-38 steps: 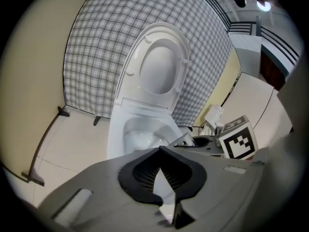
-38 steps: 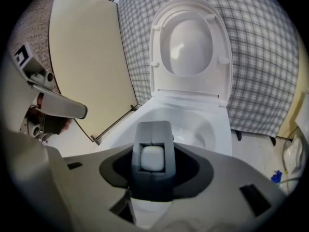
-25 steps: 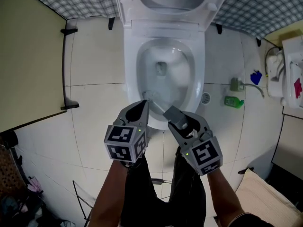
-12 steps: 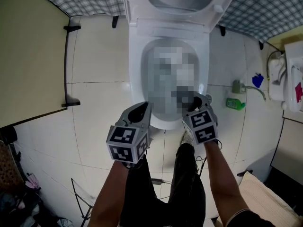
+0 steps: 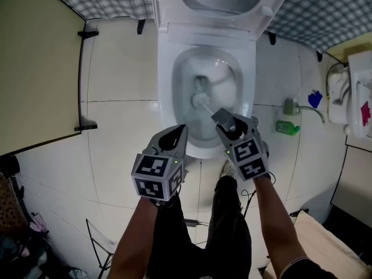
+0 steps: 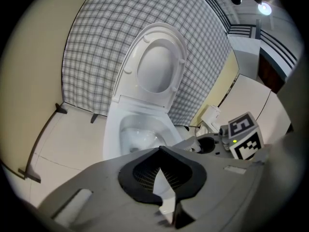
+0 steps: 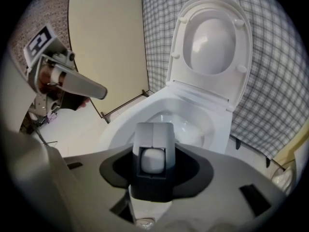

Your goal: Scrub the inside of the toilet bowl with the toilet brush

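Toilet brush [image 5: 201, 101] between right gripper [image 5: 228, 122] fingers [image 7: 144, 135]

Pale tiled floor [image 5: 116, 127] w/ thin dark grout lines; beige partition [image 5: 35, 68] at left, on small black brackets. Blue-grey checked wall [image 5: 331, 10] at back, lit lamp [image 6: 264, 7] overhead. Green bottle [image 5: 287, 125] on floor at rt, nr pipework.
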A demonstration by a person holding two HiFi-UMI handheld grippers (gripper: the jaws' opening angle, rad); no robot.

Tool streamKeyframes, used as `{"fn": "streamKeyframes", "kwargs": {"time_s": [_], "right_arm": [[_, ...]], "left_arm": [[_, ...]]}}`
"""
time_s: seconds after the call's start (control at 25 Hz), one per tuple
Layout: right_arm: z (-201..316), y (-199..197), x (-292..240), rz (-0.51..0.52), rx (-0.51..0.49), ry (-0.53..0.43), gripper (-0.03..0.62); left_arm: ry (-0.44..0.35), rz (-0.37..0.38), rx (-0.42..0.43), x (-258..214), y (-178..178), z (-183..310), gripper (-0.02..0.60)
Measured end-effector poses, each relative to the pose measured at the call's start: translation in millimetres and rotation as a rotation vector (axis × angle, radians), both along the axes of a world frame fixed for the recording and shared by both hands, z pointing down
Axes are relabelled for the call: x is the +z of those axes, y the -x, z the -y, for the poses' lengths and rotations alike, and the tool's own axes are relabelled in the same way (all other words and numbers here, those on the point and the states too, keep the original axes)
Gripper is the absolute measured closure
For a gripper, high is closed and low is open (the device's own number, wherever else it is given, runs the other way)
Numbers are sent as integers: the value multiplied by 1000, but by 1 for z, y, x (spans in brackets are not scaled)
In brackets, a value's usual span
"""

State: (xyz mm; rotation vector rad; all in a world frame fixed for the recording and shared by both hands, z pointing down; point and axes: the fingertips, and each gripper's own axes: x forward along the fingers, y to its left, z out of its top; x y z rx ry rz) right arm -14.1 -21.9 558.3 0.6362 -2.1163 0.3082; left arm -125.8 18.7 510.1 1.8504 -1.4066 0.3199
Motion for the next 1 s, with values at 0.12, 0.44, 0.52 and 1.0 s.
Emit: {"fn": "streamKeyframes", "kwargs": {"time_s": [0.12,0.44,0.52,1.0], "right_arm": [[-24,-11,-20,15,-26,5,395],[-55,-33,-65,-17,-106,68,396],[-55,-37,-65,-48,-109,85,396],[-2,-11,-2,-228,-226,77,398]], "left_arm": [[-3,-3,7,-1,-4,2,574],[4,-1,18,1,-7,-1,572],[4,-2,19,1,-7,-2,574],[1,-4,38,-3,-15,-3,574]]}}
